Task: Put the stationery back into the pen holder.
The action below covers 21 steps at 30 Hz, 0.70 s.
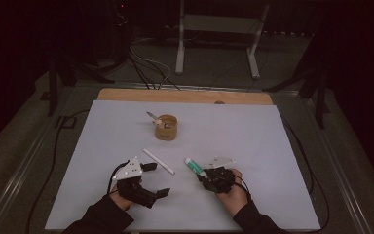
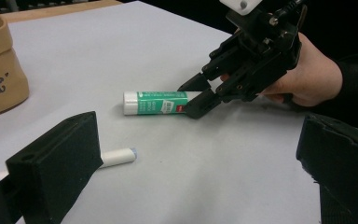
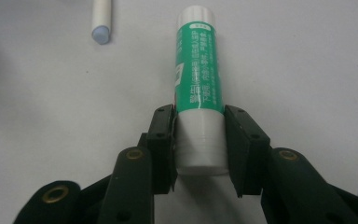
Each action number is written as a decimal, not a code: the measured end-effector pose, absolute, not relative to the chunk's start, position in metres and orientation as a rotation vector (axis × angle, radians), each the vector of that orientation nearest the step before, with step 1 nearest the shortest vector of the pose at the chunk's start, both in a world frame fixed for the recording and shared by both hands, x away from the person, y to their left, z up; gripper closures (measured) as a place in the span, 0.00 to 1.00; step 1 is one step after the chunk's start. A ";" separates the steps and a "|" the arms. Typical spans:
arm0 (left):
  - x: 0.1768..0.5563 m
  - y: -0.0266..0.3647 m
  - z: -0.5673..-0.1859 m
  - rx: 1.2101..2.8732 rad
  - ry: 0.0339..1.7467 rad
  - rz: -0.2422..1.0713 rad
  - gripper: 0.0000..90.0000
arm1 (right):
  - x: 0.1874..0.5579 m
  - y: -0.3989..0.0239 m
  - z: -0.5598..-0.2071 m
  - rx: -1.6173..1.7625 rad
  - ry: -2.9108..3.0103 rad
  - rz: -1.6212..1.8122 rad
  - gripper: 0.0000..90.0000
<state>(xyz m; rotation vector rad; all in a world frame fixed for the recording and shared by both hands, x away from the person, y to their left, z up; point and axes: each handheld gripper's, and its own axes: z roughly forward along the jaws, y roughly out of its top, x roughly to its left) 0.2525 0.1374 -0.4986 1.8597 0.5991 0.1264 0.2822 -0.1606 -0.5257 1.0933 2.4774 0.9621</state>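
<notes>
Two black tongs working over the white bench, right tongs (image 3: 199, 149) closing on the green-and-white glue stick (image 3: 197, 79) lying flat, left tongs (image 2: 186, 172) gaping empty beside a white chalk stick (image 2: 118, 157).

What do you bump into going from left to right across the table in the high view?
Left gripper → white stick → green glue stick → right gripper.

I'm reading "est" in dark letters on the tan pouch (image 2: 0, 79); the green glue stick (image 3: 198, 84) is carrying white Chinese print I'm not managing to decipher.
</notes>
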 end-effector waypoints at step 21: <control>0.262 0.133 -0.486 1.915 0.522 0.180 0.00 | 0.275 -0.170 -0.500 1.058 2.518 1.066 0.72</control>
